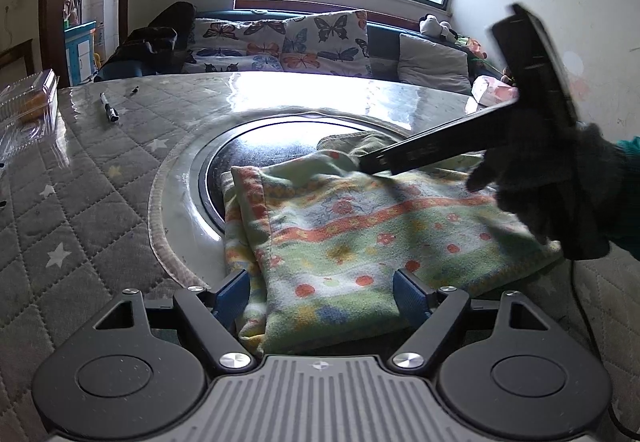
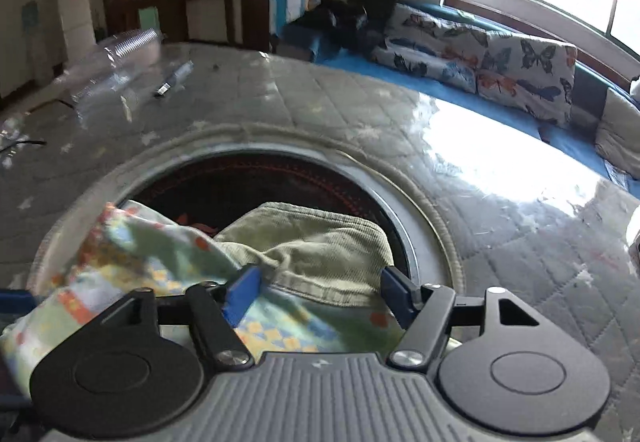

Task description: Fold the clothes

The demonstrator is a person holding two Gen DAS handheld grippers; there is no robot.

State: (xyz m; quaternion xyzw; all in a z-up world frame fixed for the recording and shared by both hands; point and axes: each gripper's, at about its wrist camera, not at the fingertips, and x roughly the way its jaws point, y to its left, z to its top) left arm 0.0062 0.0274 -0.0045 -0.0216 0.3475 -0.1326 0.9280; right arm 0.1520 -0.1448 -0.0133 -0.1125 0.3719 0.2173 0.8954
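Left wrist view: the left gripper (image 1: 322, 296) stands wide, its blue pads either side of the folded, flower-patterned fleece cloth (image 1: 360, 238) without pressing it. The cloth lies half over the round dark inset (image 1: 260, 150) of the grey quilted star-print table (image 1: 80, 210), bare to the left.

Right wrist view: the right gripper (image 2: 320, 296) gapes over an olive corduroy garment (image 2: 312, 238) atop the cloth, pads clear.

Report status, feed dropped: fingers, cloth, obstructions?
Left gripper open over patterned cloth. Right gripper open above olive garment. Nothing in the way.
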